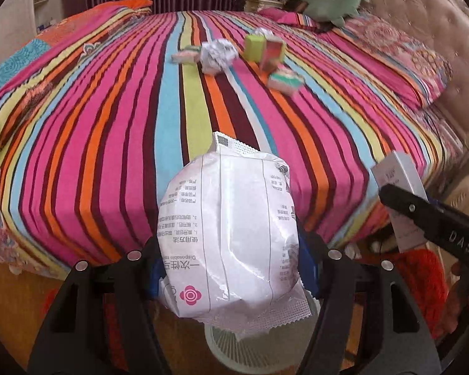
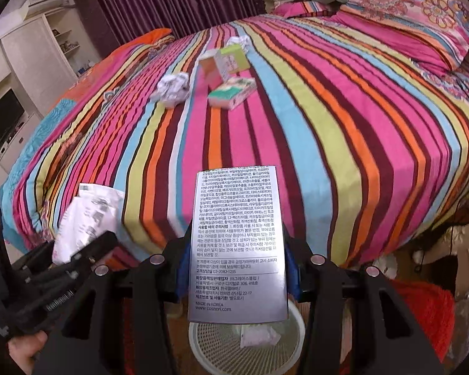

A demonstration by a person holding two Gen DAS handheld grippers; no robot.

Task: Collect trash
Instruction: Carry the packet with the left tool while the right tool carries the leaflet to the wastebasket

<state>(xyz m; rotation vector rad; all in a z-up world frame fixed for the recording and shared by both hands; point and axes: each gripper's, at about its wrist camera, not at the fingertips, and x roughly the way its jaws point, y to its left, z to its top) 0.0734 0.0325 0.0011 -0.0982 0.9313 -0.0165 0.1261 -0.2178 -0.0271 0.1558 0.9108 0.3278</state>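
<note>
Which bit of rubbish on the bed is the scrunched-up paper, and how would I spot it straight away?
Start at the striped bedspread and look to the small cluster of litter near its middle. The crumpled paper ball lies at the cluster's left, beside the green-and-white packet. It is the only white, wrinkled, shapeless lump there; its neighbours are flat-sided coloured boxes.

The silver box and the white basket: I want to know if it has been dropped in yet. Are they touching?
Cannot tell. In the right wrist view the silver box, clamped in the right gripper, overlaps the white basket rim, hiding any gap.
</note>
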